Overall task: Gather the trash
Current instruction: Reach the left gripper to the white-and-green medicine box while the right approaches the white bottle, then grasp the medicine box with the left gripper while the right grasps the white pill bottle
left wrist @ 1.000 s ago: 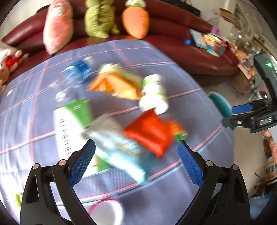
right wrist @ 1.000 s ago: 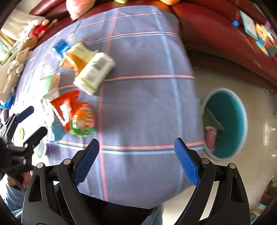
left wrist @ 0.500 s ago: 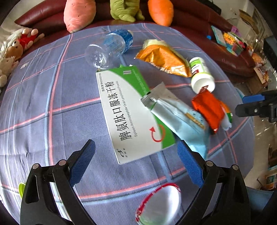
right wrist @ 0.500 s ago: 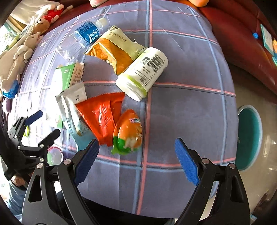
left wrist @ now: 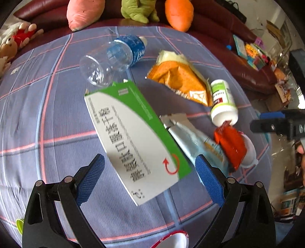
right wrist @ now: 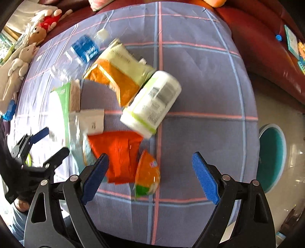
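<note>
Trash lies on a checked purple tablecloth (left wrist: 47, 118). In the left wrist view my open left gripper (left wrist: 150, 179) hovers over a green-and-white medicine box (left wrist: 133, 137). Around it lie a clear water bottle (left wrist: 114, 57), an orange snack bag (left wrist: 181, 82), a white pill bottle (left wrist: 223, 103), a silver-blue pouch (left wrist: 194, 141) and a red wrapper (left wrist: 230, 145). In the right wrist view my open, empty right gripper (right wrist: 150, 175) hovers over the red wrapper (right wrist: 118, 152) and an orange jelly cup (right wrist: 146, 175). The pill bottle (right wrist: 152, 108) lies beyond.
A teal round bin (right wrist: 272, 156) stands on the floor right of the table. A dark red sofa (left wrist: 219, 24) with plush toys (left wrist: 83, 13) runs along the far side. A red-rimmed white lid (left wrist: 171, 240) lies near the front edge.
Both grippers have moved closer over the trash pile. The left now frames the medicine box instead of the pouch and wrapper. The right swung left from the bin toward the wrapper and cup.
</note>
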`<state>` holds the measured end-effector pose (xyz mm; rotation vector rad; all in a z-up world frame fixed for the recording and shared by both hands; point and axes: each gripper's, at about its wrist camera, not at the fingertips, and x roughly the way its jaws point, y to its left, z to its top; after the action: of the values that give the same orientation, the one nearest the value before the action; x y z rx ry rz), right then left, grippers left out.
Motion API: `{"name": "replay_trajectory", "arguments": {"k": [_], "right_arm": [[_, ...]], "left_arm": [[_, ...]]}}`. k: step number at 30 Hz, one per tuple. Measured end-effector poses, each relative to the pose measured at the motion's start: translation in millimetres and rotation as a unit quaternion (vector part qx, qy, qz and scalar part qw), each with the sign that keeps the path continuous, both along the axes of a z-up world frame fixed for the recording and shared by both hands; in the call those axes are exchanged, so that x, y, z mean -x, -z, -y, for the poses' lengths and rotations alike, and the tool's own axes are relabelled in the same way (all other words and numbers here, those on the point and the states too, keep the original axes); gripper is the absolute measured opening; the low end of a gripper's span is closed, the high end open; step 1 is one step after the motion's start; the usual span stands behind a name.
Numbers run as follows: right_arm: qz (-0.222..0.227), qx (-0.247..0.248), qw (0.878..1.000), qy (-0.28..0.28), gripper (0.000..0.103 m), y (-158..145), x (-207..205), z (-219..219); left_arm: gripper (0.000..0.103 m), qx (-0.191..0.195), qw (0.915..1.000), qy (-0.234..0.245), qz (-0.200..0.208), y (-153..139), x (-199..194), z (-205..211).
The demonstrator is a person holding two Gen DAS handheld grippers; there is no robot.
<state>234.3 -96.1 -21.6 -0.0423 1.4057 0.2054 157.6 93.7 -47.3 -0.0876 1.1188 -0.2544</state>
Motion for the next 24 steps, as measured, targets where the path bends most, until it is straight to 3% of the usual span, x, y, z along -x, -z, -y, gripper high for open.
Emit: {"name": "replay_trajectory", "arguments": {"k": [3,10,12,14,24], "right_arm": [[0.002,-0.009,1.000,0.021,0.084,-1,-22,4],[-0.027,-0.034,0.998,0.053,0.084,29,-58,4],[-0.034,-0.040,0.997,0.051,0.077,36,-61,2],[-0.044,-0.053,0.996,0.048,0.061,45,-62,0],[-0.038,-0.041,0.998,0.011,0.056,56,-57,-12]], "left_arm": [[0.096,-0.009,1.0000,-0.004,-0.002,3,-6,3],[0.096,-0.013,0.9993,-0.032,-0.013,14,-21,-5],[0.098,-0.008,0.9992,-0.035,-0.018,16,-23,-10],[0.098,-0.012,0.9989,-0.043,-0.018,16,-23,-15],[0.098,-0.035,0.9960,-0.076,-0.032,23,-35,-10]]}}
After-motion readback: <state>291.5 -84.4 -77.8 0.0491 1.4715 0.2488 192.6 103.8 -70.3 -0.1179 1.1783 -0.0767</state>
